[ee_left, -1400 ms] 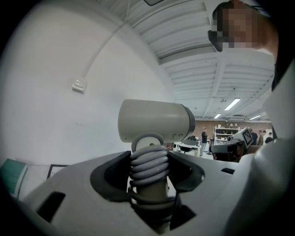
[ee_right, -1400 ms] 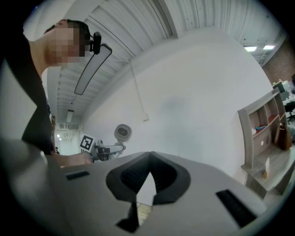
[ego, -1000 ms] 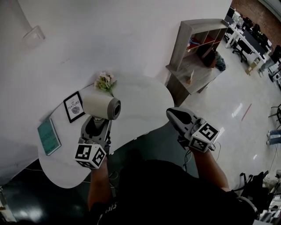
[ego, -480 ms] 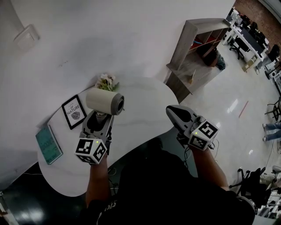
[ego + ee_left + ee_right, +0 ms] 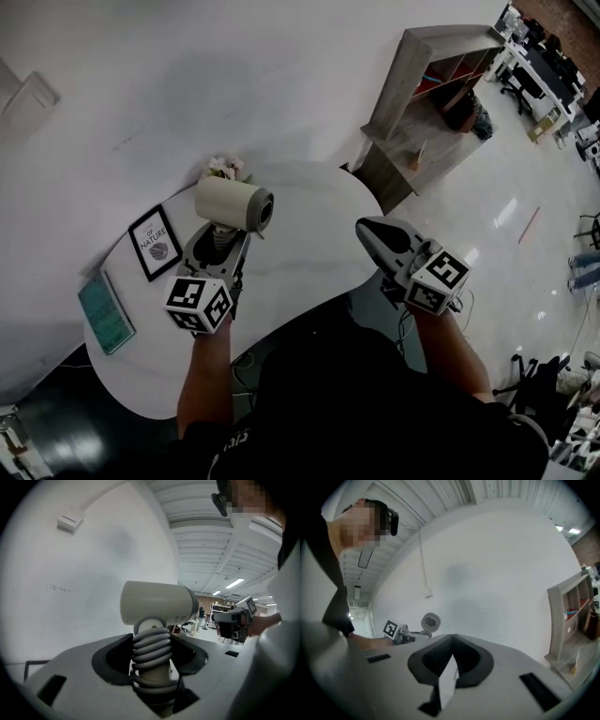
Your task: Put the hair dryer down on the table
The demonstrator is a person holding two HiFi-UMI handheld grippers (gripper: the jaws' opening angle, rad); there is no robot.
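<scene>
Head view: left hand-held gripper (image 5: pixel 219 240) clamps the hair dryer (image 5: pixel 232 202), right hand-held gripper (image 5: pixel 367 227) closed; frame (image 5: pixel 155 244) reads "NATURE".

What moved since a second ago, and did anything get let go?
The left gripper carried the hair dryer a little forward, toward the flowers and the wall. Nothing was let go: its jaws still clamp the handle, and the hair dryer is still above the table. The right gripper stayed shut and empty near the table's edge. The picture frame and the book did not move.
</scene>
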